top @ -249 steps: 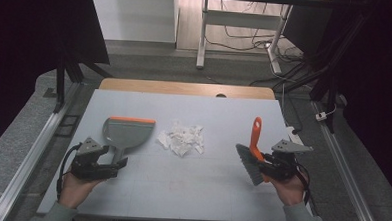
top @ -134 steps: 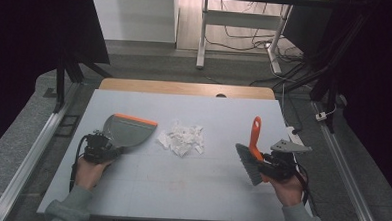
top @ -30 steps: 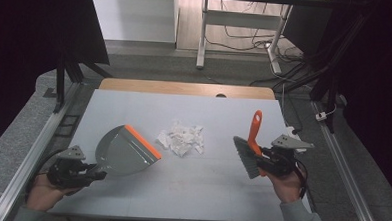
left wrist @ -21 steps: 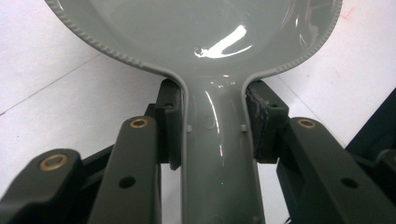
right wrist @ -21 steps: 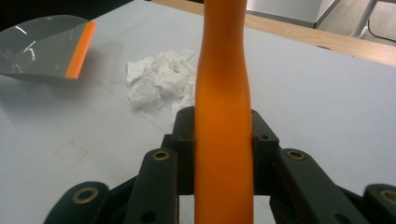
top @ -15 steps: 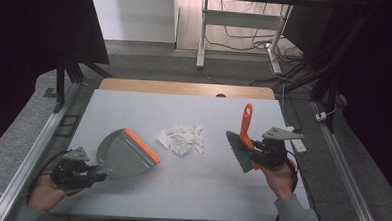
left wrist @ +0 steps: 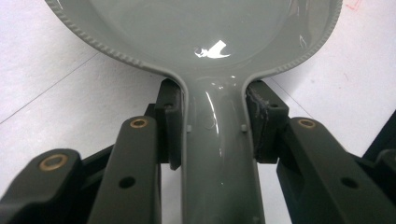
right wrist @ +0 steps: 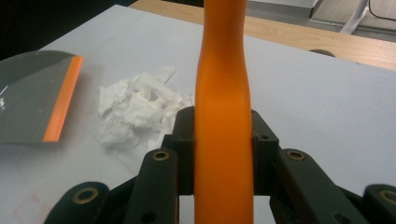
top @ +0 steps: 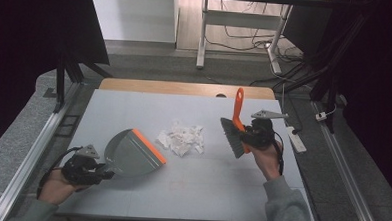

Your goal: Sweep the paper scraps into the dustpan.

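At the table's [top: 134,108] near left corner, a hand holds the left gripper [top: 103,174] low and nearly level, jaws clamped on the handle of a grey dustpan [top: 129,152] (orange lip facing the middle). The pan lies flat on the table. Crumpled white paper [top: 182,138] sits just beside that lip. To the right, the right gripper [top: 245,137] is raised, jaws clenched on an orange-handled brush [top: 236,127], handle up, dark bristles tilted toward the paper.
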Motion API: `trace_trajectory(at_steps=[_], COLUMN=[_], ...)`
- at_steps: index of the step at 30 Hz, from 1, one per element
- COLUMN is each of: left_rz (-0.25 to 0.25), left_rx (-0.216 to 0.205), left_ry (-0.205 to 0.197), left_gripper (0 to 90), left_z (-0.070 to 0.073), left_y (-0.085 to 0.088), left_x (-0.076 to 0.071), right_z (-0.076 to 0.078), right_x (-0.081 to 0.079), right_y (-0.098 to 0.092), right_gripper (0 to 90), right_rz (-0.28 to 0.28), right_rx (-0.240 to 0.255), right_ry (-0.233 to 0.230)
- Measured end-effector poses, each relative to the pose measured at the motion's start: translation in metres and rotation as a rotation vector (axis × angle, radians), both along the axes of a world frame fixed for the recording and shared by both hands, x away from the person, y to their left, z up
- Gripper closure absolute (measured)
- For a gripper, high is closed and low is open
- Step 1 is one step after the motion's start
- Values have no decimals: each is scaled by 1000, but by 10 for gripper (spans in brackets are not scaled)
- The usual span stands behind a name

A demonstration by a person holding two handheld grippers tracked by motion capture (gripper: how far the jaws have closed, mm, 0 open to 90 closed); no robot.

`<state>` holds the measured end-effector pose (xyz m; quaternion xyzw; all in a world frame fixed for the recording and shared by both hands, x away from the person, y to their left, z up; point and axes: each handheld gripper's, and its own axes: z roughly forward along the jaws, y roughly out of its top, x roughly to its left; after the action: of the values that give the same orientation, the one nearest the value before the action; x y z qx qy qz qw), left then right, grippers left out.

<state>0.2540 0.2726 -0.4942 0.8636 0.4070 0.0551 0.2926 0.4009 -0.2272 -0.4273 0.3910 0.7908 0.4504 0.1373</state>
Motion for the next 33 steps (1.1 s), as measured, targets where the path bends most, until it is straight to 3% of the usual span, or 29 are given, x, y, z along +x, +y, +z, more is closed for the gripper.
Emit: trace_trajectory(at_steps=[10, 15, 22, 33], left_rz=[-17, -31, -54, -74], left_rx=[-2, -2, 4, 22], left_ry=[-2, -1, 5, 19], left_gripper=[620, 620, 620, 620], left_z=[-2, -2, -3, -7], left_y=[-1, -3, -9, -15], left_x=[3, 4, 5, 12], right_z=[16, 16, 7, -13], right_x=[27, 44, 62, 73], right_y=[25, 41, 63, 80], right_gripper=[703, 703, 703, 703], right_rz=[-18, -26, -22, -25], right_rx=[-14, 0, -27, -78], right_ry=[-1, 24, 56, 108])
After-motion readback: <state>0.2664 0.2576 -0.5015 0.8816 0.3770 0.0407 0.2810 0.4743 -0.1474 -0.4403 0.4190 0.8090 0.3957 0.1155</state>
